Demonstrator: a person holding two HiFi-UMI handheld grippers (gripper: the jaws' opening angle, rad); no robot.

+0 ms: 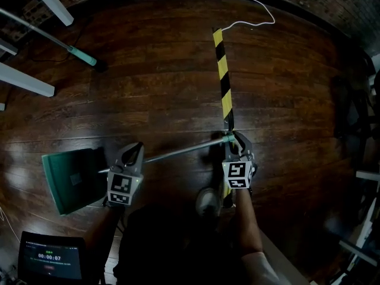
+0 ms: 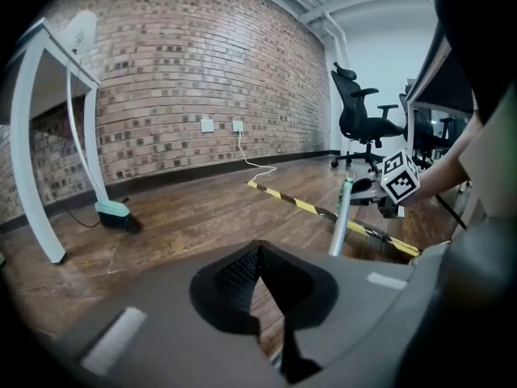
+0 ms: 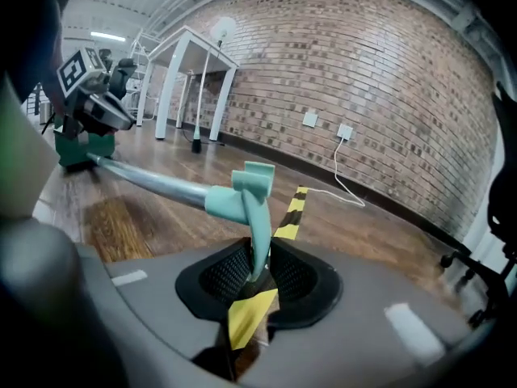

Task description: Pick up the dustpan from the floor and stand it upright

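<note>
striped tape (image 1: 223, 79) by dustpan handle (image 1: 178, 151), broom (image 1: 82, 56) apart

Office or studio space with an industrial, loft look. Bare brick wall (image 2: 202, 71) along one side, fitted with two sockets (image 2: 222, 125), a white cable (image 2: 257, 166) trailing from one down onto the floor. Dark, glossy wooden floor (image 1: 148, 70), crossed by a strip of yellow-and-black hazard tape (image 1: 223, 79). Black swivel office chair (image 2: 363, 124) on castors near the far end. White table legs (image 1: 27, 80) standing by the wall. White-painted ceiling with exposed pipes (image 2: 323, 18) and strip lights (image 3: 109, 36). Small screen (image 1: 50, 260) with a running timer low in the head view.
</note>
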